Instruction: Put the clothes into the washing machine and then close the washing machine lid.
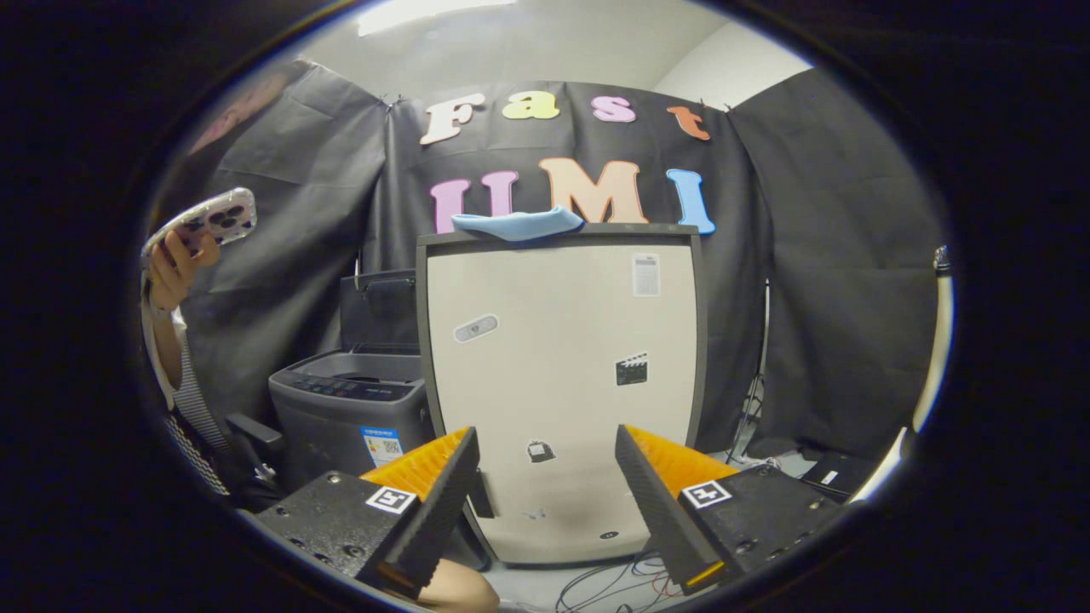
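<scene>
A blue cloth [518,224] lies folded on top of a tall beige cabinet [562,340] straight ahead of me. Left of the cabinet, partly hidden by it, stands a grey top-loading washing machine [349,400] with its dark lid [379,311] raised upright. My gripper [545,434] is open in front of the cabinet's lower half, well below the cloth. Nothing is between its fingers [443,485].
A person stands beyond the left finger, holding up a phone [213,217] in one hand. Loose cables [613,583] lie on the floor under the cabinet. A flat black item [839,472] rests on the floor to the right, near a thin stand [754,400].
</scene>
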A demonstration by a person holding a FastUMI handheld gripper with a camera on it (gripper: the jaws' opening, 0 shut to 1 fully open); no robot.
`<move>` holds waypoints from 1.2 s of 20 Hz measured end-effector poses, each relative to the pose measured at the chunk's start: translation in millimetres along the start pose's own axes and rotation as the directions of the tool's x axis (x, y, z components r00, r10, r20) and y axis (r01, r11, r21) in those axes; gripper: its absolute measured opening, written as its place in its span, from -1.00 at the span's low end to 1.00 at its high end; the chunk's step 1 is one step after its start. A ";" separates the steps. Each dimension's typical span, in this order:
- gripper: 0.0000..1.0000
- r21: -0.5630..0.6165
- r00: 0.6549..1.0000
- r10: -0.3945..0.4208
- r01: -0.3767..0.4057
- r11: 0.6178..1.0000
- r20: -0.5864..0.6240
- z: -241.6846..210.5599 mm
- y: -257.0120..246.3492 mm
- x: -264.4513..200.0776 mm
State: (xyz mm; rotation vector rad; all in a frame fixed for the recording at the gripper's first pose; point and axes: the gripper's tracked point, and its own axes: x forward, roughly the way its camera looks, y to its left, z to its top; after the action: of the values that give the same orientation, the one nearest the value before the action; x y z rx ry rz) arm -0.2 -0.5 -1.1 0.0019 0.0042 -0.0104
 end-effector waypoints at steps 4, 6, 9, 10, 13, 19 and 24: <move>0.95 0.004 1.000 -0.009 0.009 1.000 0.000 -0.1 -1.9 0.2; 0.95 0.006 1.000 -0.011 0.011 1.000 0.000 0.1 -2.5 0.0; 0.95 0.010 1.000 -0.015 0.015 1.000 -0.002 0.0 -3.3 -0.1; 0.95 0.012 1.000 -0.017 0.017 1.000 -0.002 -0.2 -4.2 -0.3; 0.95 0.021 1.000 -0.025 0.025 0.999 -0.004 -0.4 -6.5 0.4; 0.95 0.048 0.992 -0.128 0.127 0.991 0.002 1.7 -27.1 4.6; 0.94 0.018 0.988 -0.148 0.147 0.989 0.051 52.2 -15.4 25.5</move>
State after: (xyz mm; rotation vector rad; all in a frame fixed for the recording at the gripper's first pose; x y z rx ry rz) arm 25.3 -16.3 51.0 0.0156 -0.0477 -0.1587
